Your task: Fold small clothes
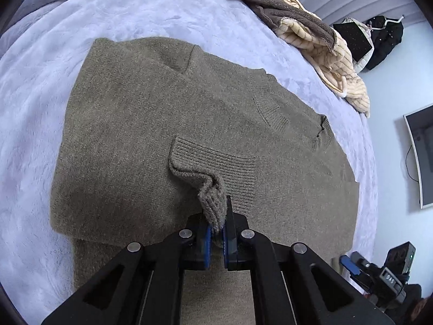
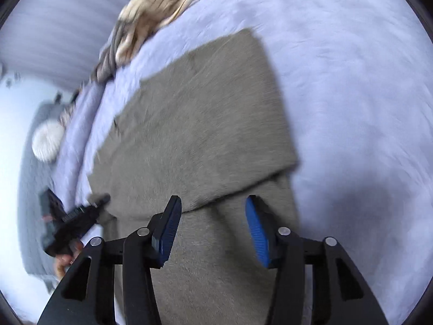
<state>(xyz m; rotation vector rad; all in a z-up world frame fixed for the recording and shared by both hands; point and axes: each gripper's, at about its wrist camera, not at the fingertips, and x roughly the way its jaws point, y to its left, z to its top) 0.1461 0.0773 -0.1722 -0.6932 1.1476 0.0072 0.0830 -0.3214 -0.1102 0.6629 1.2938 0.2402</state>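
A taupe knit sweater [image 1: 151, 124] lies flat on a pale lilac bedcover [image 1: 40, 86], partly folded. In the left wrist view one sleeve is already crossed over the body, its ribbed cuff [image 1: 213, 162] resting near the middle of the torso, and the far side shows a straight folded edge with a diagonal crease. The ribbed collar [image 1: 295, 124] lies toward the right of that view, close to the bed's edge.

The left gripper [image 1: 216, 233] has its blue pads pressed together on the tip of the cuff, which rises from the torso as a small peak of knit between them. The right gripper [image 2: 213, 230] stands half spread above the sweater with nothing between its jaws; its blue pads [image 2: 170, 227] hover over the stepped edge where a folded layer overlaps the lower panel.

Orientation: the sweater's long axis runs from the collar to the hem, roughly right to left across the left wrist view, with the neck pointing right. In the right wrist view the same axis runs from the lower centre toward the upper right (this frame is motion-blurred, so the exact outline of the hem is uncertain).

Progress, as judged: the sleeve-in stage appears nearly done on at least one side. Setting the cuff flat, and the crosswise folds that bring hem toward collar, appear still to be made.

A heap of brown and cream fleece [image 1: 311, 35] lies at the far edge of the bed, well apart from the sweater.
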